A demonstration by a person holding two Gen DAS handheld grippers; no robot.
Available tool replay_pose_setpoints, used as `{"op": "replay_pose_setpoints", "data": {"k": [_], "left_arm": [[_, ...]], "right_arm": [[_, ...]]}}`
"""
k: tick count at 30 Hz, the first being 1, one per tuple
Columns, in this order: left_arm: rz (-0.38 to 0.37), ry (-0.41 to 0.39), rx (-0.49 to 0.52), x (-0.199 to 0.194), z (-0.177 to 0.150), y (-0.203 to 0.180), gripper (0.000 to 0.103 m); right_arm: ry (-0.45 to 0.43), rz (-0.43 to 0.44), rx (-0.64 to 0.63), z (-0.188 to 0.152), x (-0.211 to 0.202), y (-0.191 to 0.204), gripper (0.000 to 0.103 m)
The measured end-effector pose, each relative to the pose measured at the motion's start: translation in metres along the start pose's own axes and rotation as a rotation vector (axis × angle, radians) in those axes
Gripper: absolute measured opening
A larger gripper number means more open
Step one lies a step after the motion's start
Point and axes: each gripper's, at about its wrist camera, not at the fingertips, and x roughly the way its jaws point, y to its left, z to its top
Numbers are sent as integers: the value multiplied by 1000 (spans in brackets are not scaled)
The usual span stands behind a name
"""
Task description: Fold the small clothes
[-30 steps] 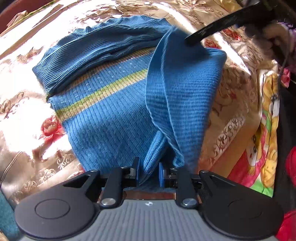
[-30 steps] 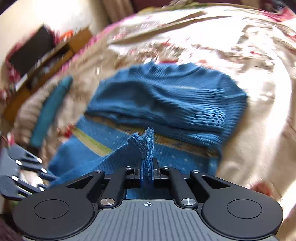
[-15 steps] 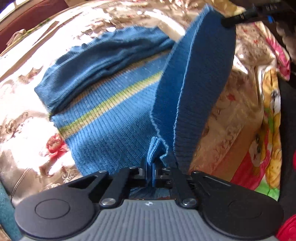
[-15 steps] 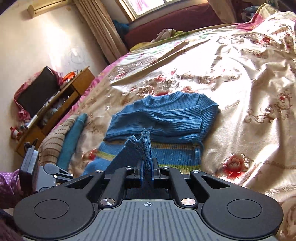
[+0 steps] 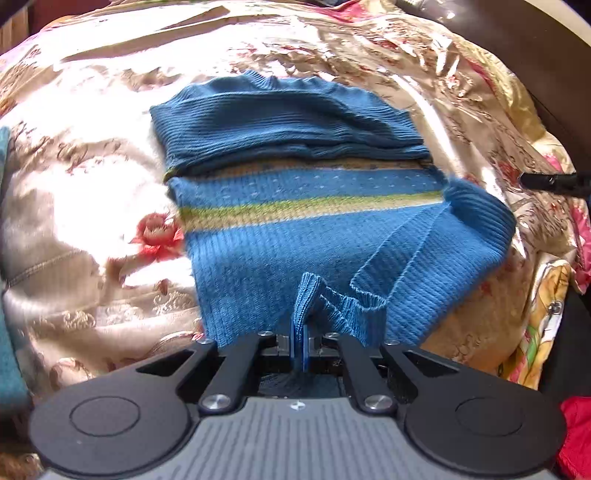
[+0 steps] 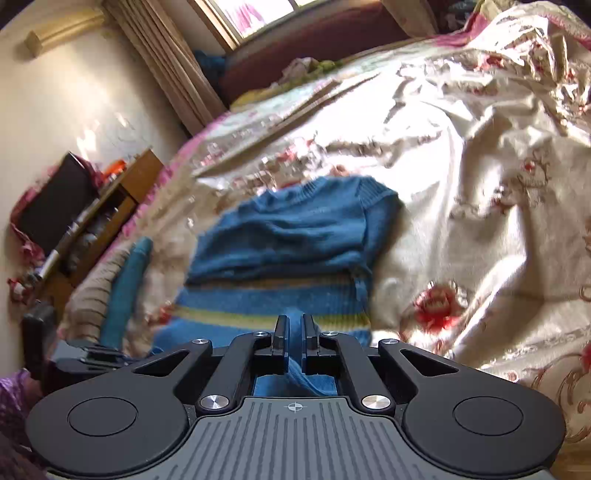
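Left tool (image 5: pixel 299 341) clamped on blue sweater (image 5: pixel 280 236) hem, right tool (image 6: pixel 294 332) slightly parted around loose knit, floral bedspread (image 5: pixel 85 206) underneath

Strong sunlight from the window (image 6: pixel 255 18); glare on the satin bedspread (image 6: pixel 480 184); right view motion-blurred; fisheye-curved edges.

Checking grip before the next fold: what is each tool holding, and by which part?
The left tool pinches the blue sweater at its ribbed hem edge. The right tool has sweater fabric between parted fingers; whether it grips cannot be told.
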Motion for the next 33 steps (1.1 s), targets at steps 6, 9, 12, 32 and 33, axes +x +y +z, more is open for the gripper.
{"op": "replay_pose_setpoints", "data": {"k": [6,9,12,32,33], "left_arm": [[-33,-8,-39,1,0,3,11],[-26,-13,-64,-1,-1,7,11],[-30,-7,-79,0,-2,8,11],[-19,109,75,23,2,-11,11],[-16,113,88,24,3,-13,11]], "right_arm": [[86,-40,-20,-6,36,-5,20],[118,-37,-66,-3,47,3,33],[110,-11,-92,2,47,10,35],[303,-49,-220,-9,91,38,12],[297,-44,-217,-9,89,38,10]]}}
